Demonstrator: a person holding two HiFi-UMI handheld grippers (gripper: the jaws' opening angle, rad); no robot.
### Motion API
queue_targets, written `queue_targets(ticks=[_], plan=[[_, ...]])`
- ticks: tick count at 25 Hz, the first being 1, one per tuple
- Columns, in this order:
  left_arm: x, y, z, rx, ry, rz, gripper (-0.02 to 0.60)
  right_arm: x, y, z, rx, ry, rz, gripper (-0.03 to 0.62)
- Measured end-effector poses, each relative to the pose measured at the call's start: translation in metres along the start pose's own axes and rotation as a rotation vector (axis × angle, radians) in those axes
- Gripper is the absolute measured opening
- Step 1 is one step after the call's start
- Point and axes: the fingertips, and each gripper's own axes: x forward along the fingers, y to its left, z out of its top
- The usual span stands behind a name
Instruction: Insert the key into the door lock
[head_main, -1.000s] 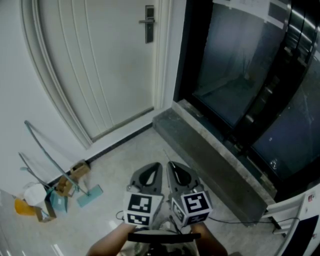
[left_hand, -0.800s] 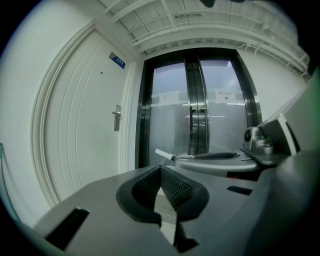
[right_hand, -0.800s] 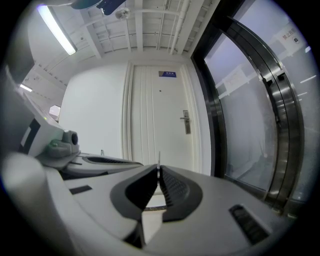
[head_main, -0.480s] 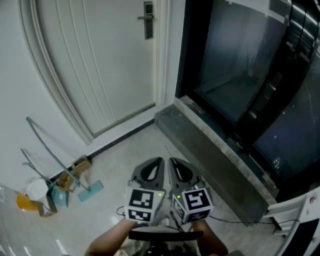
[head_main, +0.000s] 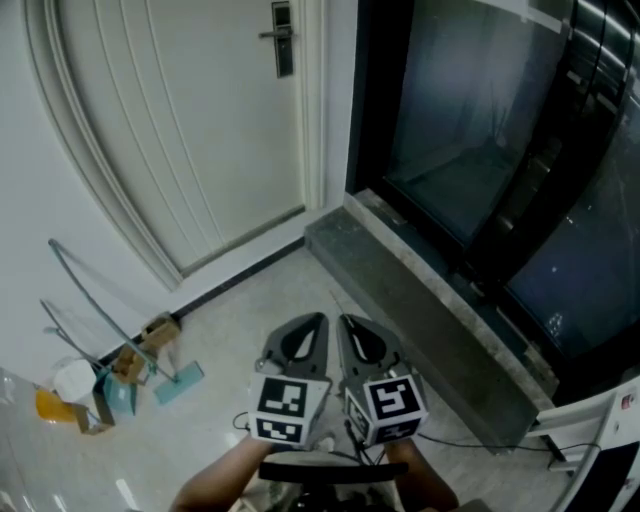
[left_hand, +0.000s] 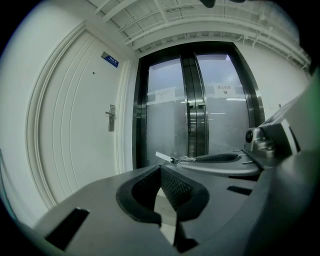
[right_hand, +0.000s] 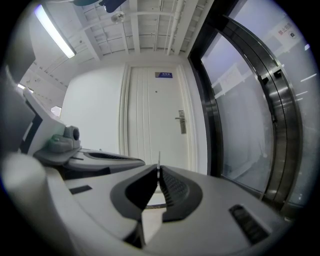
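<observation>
The white door (head_main: 190, 130) stands ahead at the upper left, with its metal handle and lock plate (head_main: 282, 40) near the right edge. The lock plate (right_hand: 181, 121) sits a little right of my jaw line in the right gripper view, and it is far off. My right gripper (head_main: 344, 323) is shut on the key (right_hand: 159, 159), whose thin blade pokes up past the jaw tips. From the left gripper view the key blade (left_hand: 164, 158) juts left from the right gripper. My left gripper (head_main: 316, 322) is shut and empty, side by side with the right one.
A grey stone sill (head_main: 420, 290) runs along the foot of dark glass doors (head_main: 480, 130) on the right. A dustpan and small clutter (head_main: 110, 370) lie on the floor at the left. A cable (head_main: 470, 440) and a white frame (head_main: 600, 420) are at the lower right.
The head view has shifted slightly, so the door handle sits a little further left in the picture. Both grippers stay shut and side by side.
</observation>
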Motion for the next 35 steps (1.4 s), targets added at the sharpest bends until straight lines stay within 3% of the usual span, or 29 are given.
queue_targets(ticks=[11,18,35], plan=[[0.028,0.000,0.002,0.012,0.007,-0.014,0.003,0.014,-0.025,0.002,-0.005,0.020,-0.023,0.017],[0.055,0.023,0.004,0.005,0.003,-0.043,0.003,0.048,-0.030,0.005,-0.018,0.038,-0.048,0.018],[0.113,0.152,0.024,-0.039,-0.007,-0.107,0.003,0.186,-0.017,0.033,-0.044,0.078,-0.129,0.018]])
